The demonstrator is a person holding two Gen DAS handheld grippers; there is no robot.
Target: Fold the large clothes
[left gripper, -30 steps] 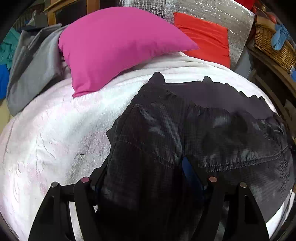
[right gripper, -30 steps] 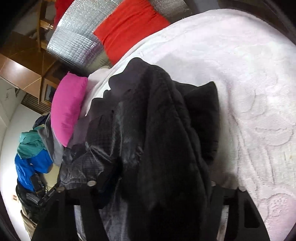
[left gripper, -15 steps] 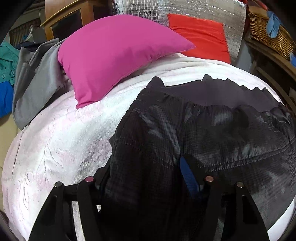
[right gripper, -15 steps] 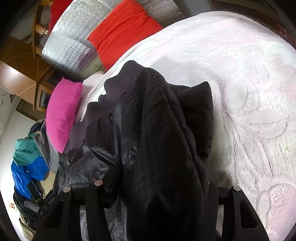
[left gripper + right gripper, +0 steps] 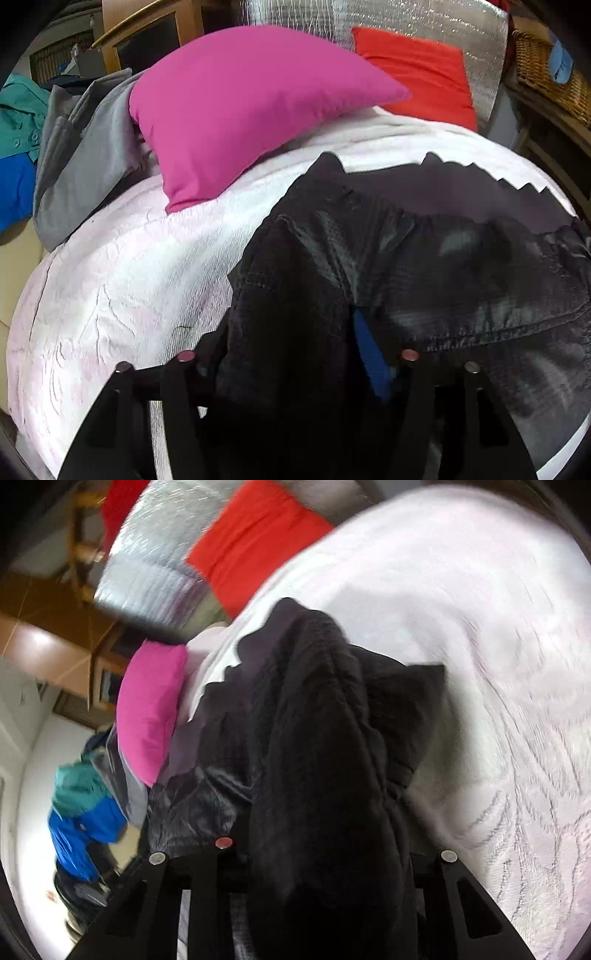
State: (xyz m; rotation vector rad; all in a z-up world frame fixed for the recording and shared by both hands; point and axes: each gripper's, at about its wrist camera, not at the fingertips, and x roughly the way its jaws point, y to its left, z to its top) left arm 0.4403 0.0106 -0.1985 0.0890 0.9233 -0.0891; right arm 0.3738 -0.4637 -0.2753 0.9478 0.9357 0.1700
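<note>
Black ripstop jacket bunched on the white textured bedspread. Right gripper, jaws just closing, clenches a thick fold; left gripper straddles cloth, grip uncertain. Secure both holds before lifting evenly.

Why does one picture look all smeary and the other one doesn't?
Right wrist view: motion blur smears the white bedspread and red cushion. Left wrist view: sharp, with the pink pillow crisp and the black jacket shiny; fisheye bends both pictures.
</note>
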